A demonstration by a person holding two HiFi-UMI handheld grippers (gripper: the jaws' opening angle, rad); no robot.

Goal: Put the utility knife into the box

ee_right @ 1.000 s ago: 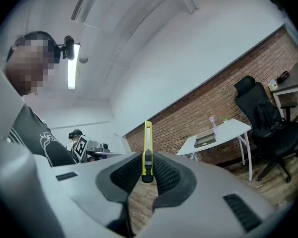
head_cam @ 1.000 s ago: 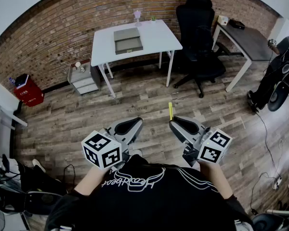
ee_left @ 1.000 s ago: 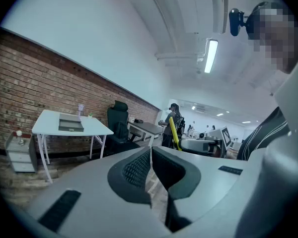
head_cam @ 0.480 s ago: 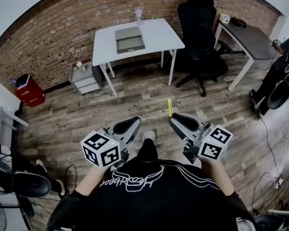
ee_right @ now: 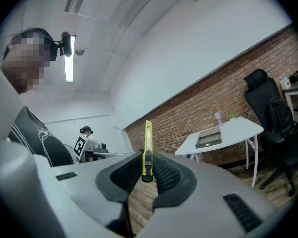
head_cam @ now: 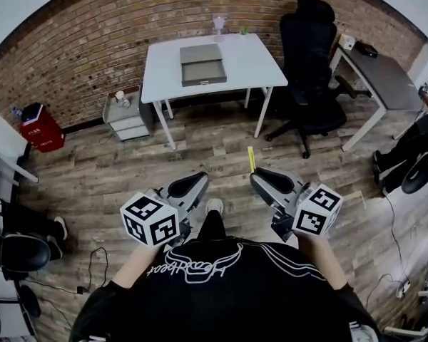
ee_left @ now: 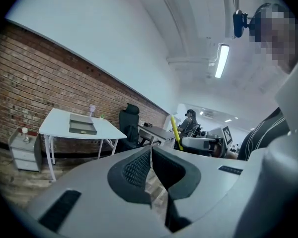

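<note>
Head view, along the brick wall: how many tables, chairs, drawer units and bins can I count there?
Tables: 2 (white table, grey desk)
Office chair: 1
Drawer unit: 1
Red bin: 1
Total: 5

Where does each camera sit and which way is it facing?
Head view: on the person's head, steeply down at floor, white table and box; shirt, left claw, right claw show.
Left gripper view: on left claw, toward the table; shut pads show.
Right gripper view: on right claw, toward the table; jaws clamp the utility knife.
All share table and box.
</note>
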